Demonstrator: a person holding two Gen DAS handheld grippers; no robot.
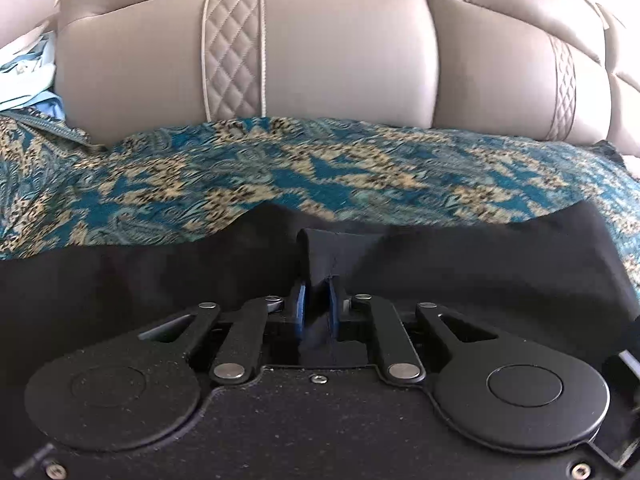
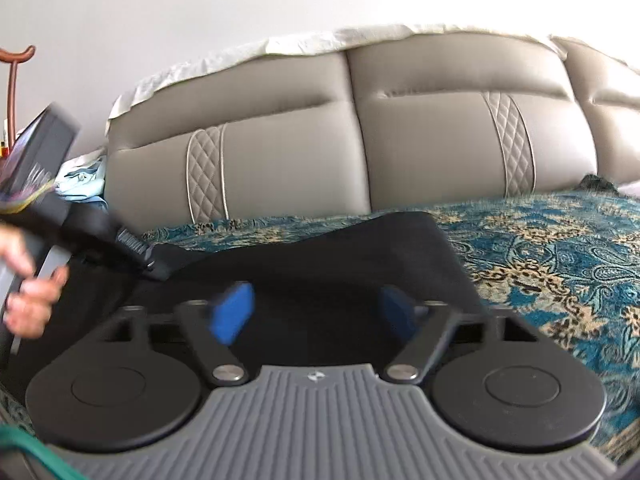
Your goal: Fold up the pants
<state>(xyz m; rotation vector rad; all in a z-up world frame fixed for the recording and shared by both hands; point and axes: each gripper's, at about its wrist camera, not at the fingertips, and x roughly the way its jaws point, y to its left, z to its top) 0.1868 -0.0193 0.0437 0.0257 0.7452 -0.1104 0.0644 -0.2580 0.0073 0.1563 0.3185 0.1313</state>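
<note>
Black pants lie spread on a teal and beige patterned bedspread. My left gripper is shut on a pinched fold of the pants, the cloth standing up between its blue pads. In the right wrist view the pants lie flat ahead. My right gripper is open just above the black cloth, its blue pads wide apart and holding nothing. The left gripper and the hand holding it show at the left of that view, touching the pants.
A padded grey headboard rises behind the bedspread. Light blue and white clothes lie piled at the left by the headboard. A white cloth drapes over the headboard's top. A wooden stand is at the far left.
</note>
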